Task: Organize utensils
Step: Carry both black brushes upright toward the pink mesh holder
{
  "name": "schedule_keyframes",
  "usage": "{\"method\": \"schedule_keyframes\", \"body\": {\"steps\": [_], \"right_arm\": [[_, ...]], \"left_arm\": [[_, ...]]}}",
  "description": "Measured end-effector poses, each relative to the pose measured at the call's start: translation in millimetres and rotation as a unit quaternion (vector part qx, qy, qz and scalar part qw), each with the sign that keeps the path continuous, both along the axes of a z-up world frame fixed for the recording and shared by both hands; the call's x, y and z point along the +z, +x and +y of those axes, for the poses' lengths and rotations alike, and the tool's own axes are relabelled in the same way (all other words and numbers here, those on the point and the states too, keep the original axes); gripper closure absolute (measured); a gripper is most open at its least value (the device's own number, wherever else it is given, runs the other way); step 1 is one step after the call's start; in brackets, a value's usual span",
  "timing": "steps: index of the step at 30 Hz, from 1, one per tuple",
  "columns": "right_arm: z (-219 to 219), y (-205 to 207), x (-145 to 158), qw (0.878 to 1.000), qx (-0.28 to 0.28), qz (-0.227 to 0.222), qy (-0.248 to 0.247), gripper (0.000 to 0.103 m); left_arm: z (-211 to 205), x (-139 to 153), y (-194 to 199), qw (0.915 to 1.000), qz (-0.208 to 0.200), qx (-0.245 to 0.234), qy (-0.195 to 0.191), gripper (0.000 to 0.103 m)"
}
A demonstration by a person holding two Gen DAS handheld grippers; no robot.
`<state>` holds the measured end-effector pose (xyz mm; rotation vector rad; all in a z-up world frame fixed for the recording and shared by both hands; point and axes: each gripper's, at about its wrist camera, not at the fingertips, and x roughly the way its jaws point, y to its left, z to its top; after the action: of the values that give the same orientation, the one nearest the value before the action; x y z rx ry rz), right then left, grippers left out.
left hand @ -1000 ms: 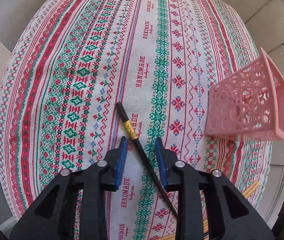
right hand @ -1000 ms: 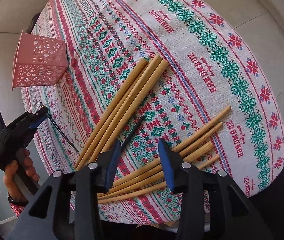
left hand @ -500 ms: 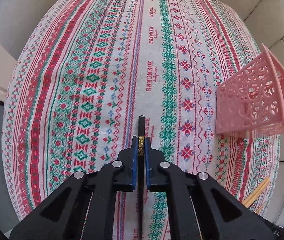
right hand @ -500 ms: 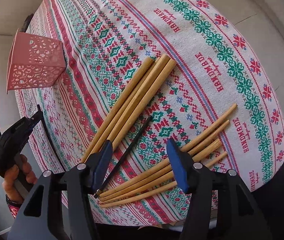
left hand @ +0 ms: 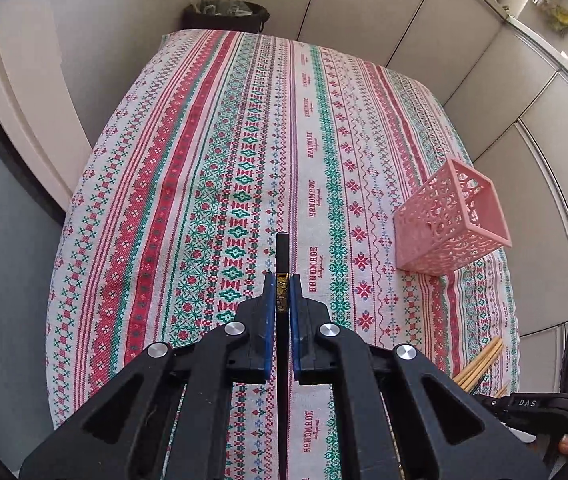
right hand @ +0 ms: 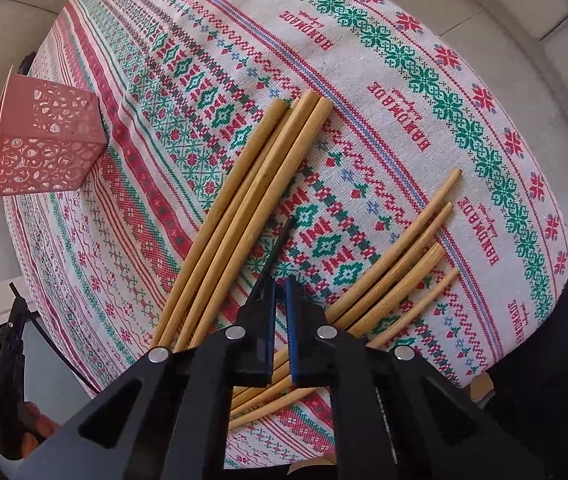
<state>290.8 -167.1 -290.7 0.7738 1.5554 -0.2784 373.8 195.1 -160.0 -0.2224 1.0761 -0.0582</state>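
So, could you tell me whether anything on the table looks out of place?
One black chopstick lies alone between the two bamboo bundles; it matches the black one held in the left gripper, not the bamboo around it.

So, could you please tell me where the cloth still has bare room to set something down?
Free: the broad stretch left of and beyond the pink basket. Crowded: the near edge, where two bundles of wooden chopsticks lie fanned out.

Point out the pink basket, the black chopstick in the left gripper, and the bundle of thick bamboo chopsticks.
Pink basket (left hand: pixel 444 224): left wrist view, on its perforated side wall.
Black chopstick (left hand: pixel 282 256): left wrist view, on the shaft above the fingers.
Thick bamboo chopsticks (right hand: pixel 244 208): right wrist view, mid-length of the bundle.
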Motion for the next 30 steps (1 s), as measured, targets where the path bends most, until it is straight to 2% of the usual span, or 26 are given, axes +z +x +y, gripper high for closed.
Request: {"method": "schedule_keyframes", "body": {"steps": [3,5,10,22,30], "right_arm": [[-5,-3,0,0.999,-0.031,0.004,0.03,0.096],[-12,-7,-2,0.997,-0.052,0.005,0.049,0.096],[-17,-13,-4,0.995,-0.077,-0.002,0.061,0.095],[-10,3,-3,0.997,-0.071,0.002,0.039,0.095],[23,33,-7,0.997,-0.075,0.019,-0.001,0.095]], "left_arm": [[-8,1,-4,1.0,-0.008,-0.001,-0.003,0.097],[-10,-13,0,0.9999,-0.009,-0.001,-0.005,0.097],[-12,-16,2,1.0,-0.009,0.0,-0.004,0.097],[-8,-11,3,0.9998,-0.015,0.008,-0.008,0.097],[-10,-8,1,0.9997,-0.021,0.004,-0.008,0.097]]}}
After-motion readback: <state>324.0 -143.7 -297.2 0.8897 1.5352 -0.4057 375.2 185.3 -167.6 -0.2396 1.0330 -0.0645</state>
